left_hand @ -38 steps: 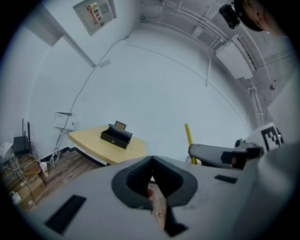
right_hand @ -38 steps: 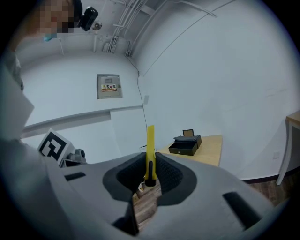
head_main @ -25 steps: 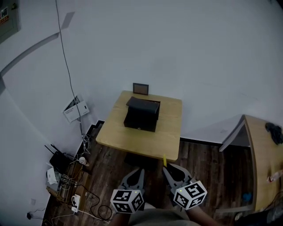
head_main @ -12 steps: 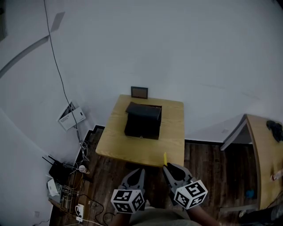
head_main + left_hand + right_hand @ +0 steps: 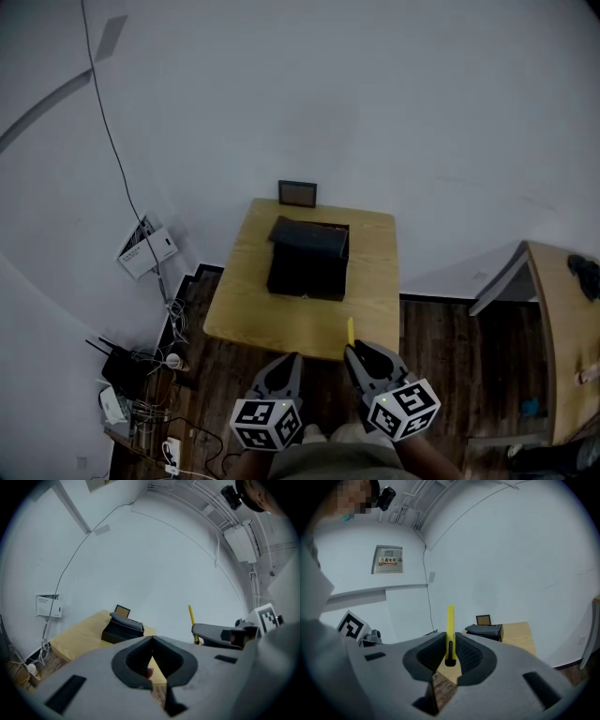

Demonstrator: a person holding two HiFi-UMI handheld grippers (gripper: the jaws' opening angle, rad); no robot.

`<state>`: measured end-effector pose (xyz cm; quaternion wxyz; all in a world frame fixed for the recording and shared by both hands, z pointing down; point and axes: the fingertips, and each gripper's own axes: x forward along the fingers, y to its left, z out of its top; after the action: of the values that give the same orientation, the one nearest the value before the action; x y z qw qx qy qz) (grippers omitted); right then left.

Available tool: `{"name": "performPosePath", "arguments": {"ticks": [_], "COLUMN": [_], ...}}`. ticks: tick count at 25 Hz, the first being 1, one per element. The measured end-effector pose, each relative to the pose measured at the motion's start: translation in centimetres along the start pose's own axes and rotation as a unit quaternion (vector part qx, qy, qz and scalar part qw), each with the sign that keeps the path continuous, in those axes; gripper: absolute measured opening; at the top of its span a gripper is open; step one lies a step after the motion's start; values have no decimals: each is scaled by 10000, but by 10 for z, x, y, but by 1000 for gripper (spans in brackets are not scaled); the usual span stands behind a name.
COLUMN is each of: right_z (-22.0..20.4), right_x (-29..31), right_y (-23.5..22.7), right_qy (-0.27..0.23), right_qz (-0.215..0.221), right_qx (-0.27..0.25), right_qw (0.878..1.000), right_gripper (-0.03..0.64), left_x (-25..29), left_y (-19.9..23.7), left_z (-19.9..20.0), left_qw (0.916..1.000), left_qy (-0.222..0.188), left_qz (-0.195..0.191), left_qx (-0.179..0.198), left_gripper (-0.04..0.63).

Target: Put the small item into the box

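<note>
A black box [image 5: 307, 258] with its lid tilted back stands on the small wooden table [image 5: 281, 323]; it also shows as the box [image 5: 123, 629] and the box [image 5: 484, 630] in the two gripper views. My right gripper [image 5: 352, 350] hovers just off the table's near edge, shut on a slim yellow item [image 5: 350, 331] that sticks up from between the jaws. The same yellow item [image 5: 450, 630] stands upright between the pads. My left gripper [image 5: 292, 359] hangs beside it, jaws shut with nothing in them.
A small framed picture [image 5: 298, 193] leans against the wall behind the box. A router and tangled cables [image 5: 131, 370] lie on the dark wood floor at the left. A second wooden desk [image 5: 562, 337] stands at the right. A white wall box [image 5: 145, 251] hangs low at the left.
The table and box have drifted slightly right and lower in the head view. Both grippers keep their pose, and the yellow item stays held in the right one.
</note>
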<state>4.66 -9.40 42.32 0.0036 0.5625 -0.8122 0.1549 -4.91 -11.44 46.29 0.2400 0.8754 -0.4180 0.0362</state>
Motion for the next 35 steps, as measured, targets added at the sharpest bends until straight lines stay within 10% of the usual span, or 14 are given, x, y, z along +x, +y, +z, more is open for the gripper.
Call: {"name": "performPosePath", "arguments": {"ticks": [35], "right_z": [25], "right_x": [199], "right_y": [-117], "right_qy": [1006], "right_qz": [917], "right_qx": [-497], "right_qw": [9894], "right_gripper": [52], "left_x": [169], "left_y": [83], "left_z": [55], "left_qw": [9935], "left_qy": [-37], "left_qz": [1043], "left_qx": [-459], "left_gripper": [3]}}
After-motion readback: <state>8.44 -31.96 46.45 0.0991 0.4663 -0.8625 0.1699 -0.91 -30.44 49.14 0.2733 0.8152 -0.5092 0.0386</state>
